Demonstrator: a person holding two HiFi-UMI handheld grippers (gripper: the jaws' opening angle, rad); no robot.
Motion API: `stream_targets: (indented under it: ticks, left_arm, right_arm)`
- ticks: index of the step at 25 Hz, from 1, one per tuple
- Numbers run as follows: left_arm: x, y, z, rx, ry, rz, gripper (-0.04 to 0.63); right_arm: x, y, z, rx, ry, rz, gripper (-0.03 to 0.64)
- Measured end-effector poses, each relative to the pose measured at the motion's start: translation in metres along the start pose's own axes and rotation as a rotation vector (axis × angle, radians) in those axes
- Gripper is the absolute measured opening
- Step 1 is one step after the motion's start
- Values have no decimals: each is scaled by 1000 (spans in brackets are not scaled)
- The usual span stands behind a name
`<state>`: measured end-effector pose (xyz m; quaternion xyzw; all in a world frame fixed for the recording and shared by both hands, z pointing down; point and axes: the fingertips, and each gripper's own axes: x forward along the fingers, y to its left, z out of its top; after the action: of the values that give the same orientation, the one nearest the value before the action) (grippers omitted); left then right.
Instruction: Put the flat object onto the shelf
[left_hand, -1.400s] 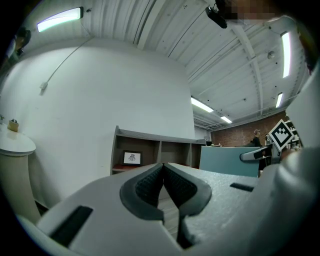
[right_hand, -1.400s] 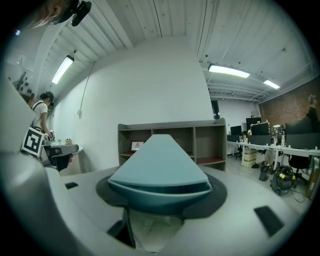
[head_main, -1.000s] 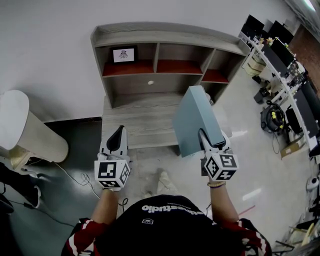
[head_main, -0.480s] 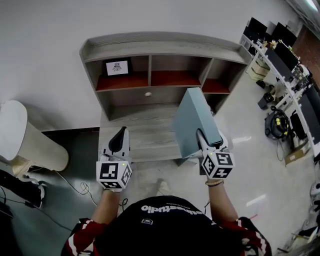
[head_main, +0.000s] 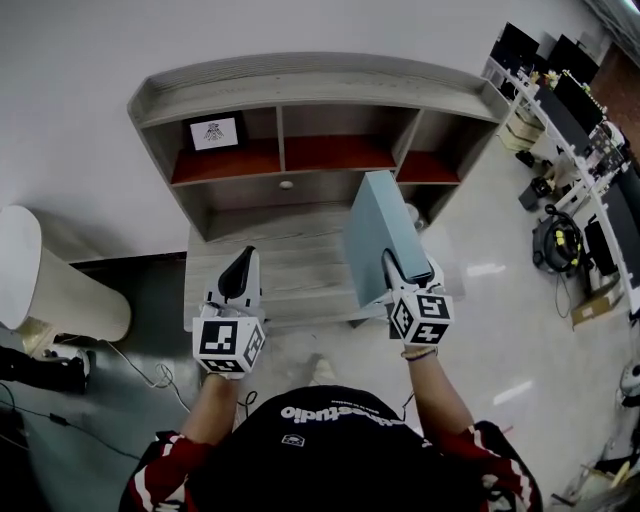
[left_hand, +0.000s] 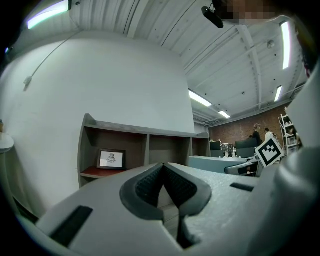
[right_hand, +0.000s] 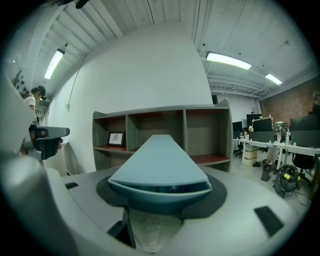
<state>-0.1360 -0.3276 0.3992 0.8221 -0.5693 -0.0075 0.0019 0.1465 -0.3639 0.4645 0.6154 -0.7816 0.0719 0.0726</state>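
Observation:
The flat object (head_main: 375, 235) is a thin pale teal board, held edge-on and pointing at the shelf; in the right gripper view the flat object (right_hand: 161, 157) runs straight ahead from the jaws. My right gripper (head_main: 405, 272) is shut on its near end. My left gripper (head_main: 239, 277) is shut with nothing in it, level and left of the board; its pads (left_hand: 150, 184) meet. The grey wooden shelf unit (head_main: 300, 85) with red-brown boards stands ahead against the white wall, also visible as the shelf (right_hand: 165, 111) and the shelf (left_hand: 140, 132).
A small framed picture (head_main: 213, 132) stands in the shelf's left compartment. A low grey platform (head_main: 290, 265) lies before the shelf. A white round stand (head_main: 45, 275) is at the left. Desks with monitors (head_main: 565, 110) and a yellow-black machine (head_main: 555, 240) are to the right. Cables (head_main: 150, 370) lie on the floor.
Both grippers have moved forward toward the shelf, which now looks closer. The right gripper with the board has sunk a little. The grip on the board is unchanged.

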Motion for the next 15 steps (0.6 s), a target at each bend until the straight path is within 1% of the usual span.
stream_targets:
  ticks: [6,15]
  left_arm:
    - [17,-8,-9,9,23,-2,6]
    - [29,-10,-18,18,47,11,6]
  right_arm:
    - [25,-14,-25,-8,29,-17,275]
    - [59,-20,-53,-14,65,-28,274]
